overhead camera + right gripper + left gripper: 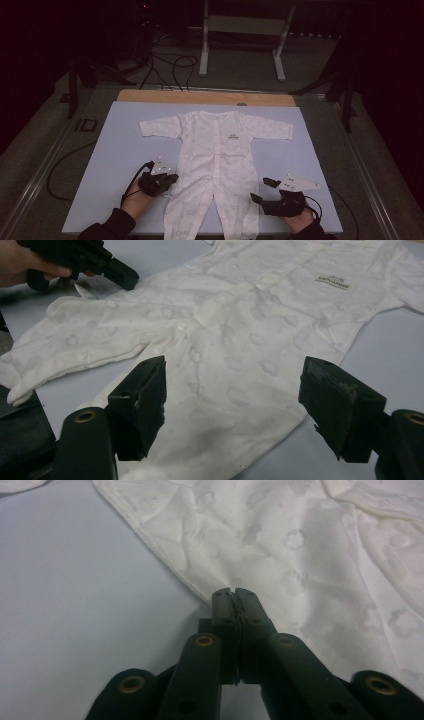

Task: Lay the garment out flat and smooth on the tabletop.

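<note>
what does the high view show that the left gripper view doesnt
High view alone: the whole white baby romper spread flat with both sleeves out, the wooden table edge beyond the blue mat, cables on the floor, and the right gripper with its fingers apart beside the romper's leg.

Left gripper view alone: the left gripper close up, its fingers pressed together at the romper's stitched hem, and the faint printed pattern on the cloth; whether cloth is pinched is unclear.

Both: the romper, the blue mat and the left gripper at the garment's side edge.
</note>
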`<action>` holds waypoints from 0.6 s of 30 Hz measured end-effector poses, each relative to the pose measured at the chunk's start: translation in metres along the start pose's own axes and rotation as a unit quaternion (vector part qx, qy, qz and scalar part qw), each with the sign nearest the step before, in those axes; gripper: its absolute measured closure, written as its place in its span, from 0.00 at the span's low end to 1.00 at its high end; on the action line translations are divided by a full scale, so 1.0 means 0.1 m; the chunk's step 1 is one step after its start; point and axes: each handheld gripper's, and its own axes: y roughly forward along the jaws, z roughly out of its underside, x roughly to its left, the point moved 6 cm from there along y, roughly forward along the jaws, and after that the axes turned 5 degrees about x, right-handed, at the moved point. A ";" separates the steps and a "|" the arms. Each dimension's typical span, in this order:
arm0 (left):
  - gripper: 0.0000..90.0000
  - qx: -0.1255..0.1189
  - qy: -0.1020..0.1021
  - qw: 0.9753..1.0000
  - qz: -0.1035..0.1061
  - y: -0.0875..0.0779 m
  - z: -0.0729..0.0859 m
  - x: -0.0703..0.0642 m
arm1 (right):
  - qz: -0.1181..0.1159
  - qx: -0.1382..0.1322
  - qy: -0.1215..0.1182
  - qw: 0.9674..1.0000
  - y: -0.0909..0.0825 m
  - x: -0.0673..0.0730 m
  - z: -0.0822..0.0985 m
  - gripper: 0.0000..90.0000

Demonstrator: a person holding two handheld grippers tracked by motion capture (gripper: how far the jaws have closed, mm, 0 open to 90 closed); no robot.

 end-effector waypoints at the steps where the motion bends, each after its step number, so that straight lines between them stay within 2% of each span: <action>1: 1.00 0.001 -0.006 1.000 -0.005 -0.01 0.01 0.03 | 0.002 0.000 -0.001 1.000 0.00 0.00 0.00 0.30; 4: 1.00 0.001 -0.012 1.000 -0.008 -0.04 0.02 0.05 | 0.001 -0.001 0.001 1.000 0.00 -0.01 0.00 0.30; 5: 1.00 -0.001 -0.017 1.000 -0.003 -0.05 0.03 0.06 | 0.002 -0.001 0.000 1.000 0.00 -0.01 0.00 0.30; 7: 1.00 0.000 -0.016 1.000 -0.012 -0.07 0.04 0.07 | 0.003 0.000 -0.001 1.000 -0.01 -0.01 0.00 0.30; 12: 0.99 -0.009 -0.014 1.000 -0.006 -0.13 0.06 0.04 | 0.004 -0.002 0.001 1.000 -0.02 -0.03 0.00 0.29; 16: 0.75 -0.019 -0.012 1.000 -0.014 -0.18 0.08 0.02 | 0.003 -0.001 0.007 1.000 -0.01 -0.04 0.01 0.29; 17: 0.67 -0.030 -0.014 0.999 -0.017 -0.23 0.09 0.02 | 0.003 0.000 0.007 1.000 -0.01 -0.04 0.01 0.29; 18: 0.65 -0.030 -0.014 0.999 -0.017 -0.23 0.09 0.02 | 0.003 0.000 0.007 1.000 -0.01 -0.04 0.01 0.29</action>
